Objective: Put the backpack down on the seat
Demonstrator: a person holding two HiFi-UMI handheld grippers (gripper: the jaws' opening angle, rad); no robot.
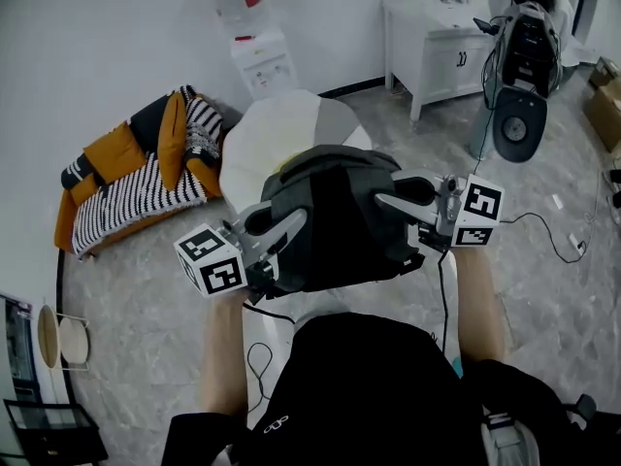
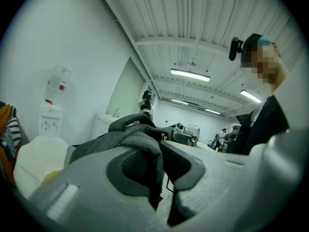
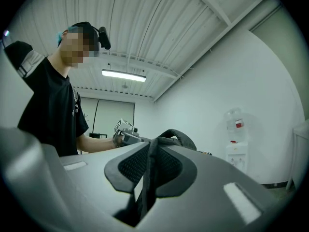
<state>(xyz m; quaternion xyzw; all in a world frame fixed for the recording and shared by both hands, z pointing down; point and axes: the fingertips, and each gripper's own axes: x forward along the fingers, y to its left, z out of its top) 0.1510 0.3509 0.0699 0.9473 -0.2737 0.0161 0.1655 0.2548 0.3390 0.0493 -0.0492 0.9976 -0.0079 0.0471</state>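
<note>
Dark grey backpack (image 1: 340,216) — black-panelled, slumped — above white seat (image 1: 260,136).

There was one backpack (image 1: 335,216). Two grippers were counted: one left gripper (image 1: 281,229) and one right gripper (image 1: 400,200). There were two marker cubes, one (image 1: 212,258) on the left gripper and one (image 1: 477,212) on the right. The room held one white seat (image 1: 272,134), one water dispenser (image 1: 260,51), one sofa (image 1: 68,223), one striped blanket (image 1: 131,194) and one sink cabinet (image 1: 441,51). One person (image 1: 378,386) was in the head view.
</note>
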